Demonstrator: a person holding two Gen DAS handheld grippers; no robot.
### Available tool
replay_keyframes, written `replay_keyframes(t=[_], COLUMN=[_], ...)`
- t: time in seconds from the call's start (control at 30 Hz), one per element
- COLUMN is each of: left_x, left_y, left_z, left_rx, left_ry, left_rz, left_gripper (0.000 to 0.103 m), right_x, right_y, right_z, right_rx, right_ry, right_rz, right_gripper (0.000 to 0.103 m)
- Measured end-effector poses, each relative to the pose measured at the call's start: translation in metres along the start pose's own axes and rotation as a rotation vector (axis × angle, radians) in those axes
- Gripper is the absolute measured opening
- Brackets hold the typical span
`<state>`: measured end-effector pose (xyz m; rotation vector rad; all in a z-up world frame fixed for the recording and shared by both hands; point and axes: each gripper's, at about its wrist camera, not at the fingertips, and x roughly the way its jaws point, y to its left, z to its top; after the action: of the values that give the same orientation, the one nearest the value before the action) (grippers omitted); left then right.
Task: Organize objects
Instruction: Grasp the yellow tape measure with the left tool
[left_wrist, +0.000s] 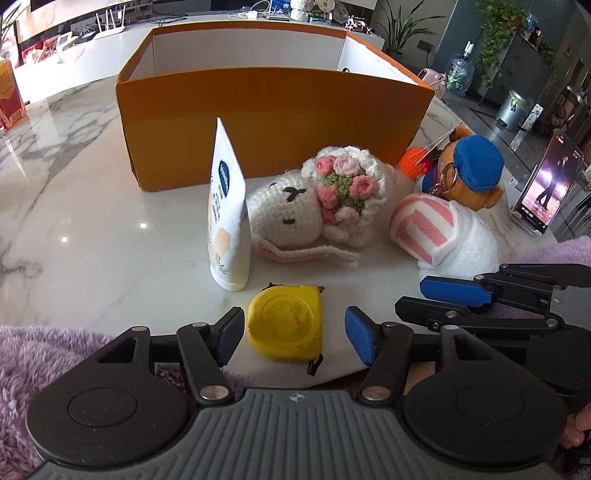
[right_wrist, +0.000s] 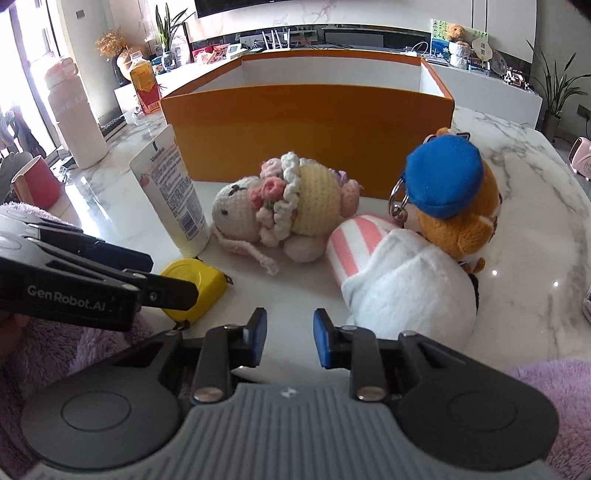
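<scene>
An open orange box (left_wrist: 273, 122) stands at the back of the marble table; it also shows in the right wrist view (right_wrist: 310, 129). In front of it lie a white lotion tube (left_wrist: 227, 214) standing upright, a crocheted bunny (left_wrist: 317, 206), a pink-striped white plush (left_wrist: 443, 232), a bear with a blue cap (left_wrist: 469, 170) and a yellow tape measure (left_wrist: 284, 321). My left gripper (left_wrist: 293, 334) is open, its pads either side of the tape measure. My right gripper (right_wrist: 290, 338) is open and empty, just left of the white plush (right_wrist: 402, 291).
A phone on a stand (left_wrist: 546, 184) plays at the table's right edge. A white bottle (right_wrist: 74, 114) and a red cup (right_wrist: 37, 184) stand at the left. A red-yellow carton (left_wrist: 9, 92) sits far left.
</scene>
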<state>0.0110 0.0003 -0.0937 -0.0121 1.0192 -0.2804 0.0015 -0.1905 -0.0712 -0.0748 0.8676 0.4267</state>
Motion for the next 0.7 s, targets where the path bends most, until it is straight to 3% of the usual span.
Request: replay_keyframes(t=[0.27,0.47,0.7], left_x=[0.018,0.018,0.008], left_y=[-0.001,-0.004,0.006], left_z=[0.0,-0.004,-0.011], left_rx=[0.023,0.056,0.005], left_ry=[0.047,0.055,0.053], left_rz=[0.035,0.066,0.014], left_gripper=[0.068,0.059,0.058], right_x=[0.006,0.011,0.011], right_y=[-0.005,-0.001,0.001], right_z=[0.0,0.0,0.0], right_rx=[0.014,-0.006,-0.012], right_ry=[0.015,0.019,0.016], right_rz=[-0.007,-0.013,-0.015], right_gripper=[0.03,0.031,0.033])
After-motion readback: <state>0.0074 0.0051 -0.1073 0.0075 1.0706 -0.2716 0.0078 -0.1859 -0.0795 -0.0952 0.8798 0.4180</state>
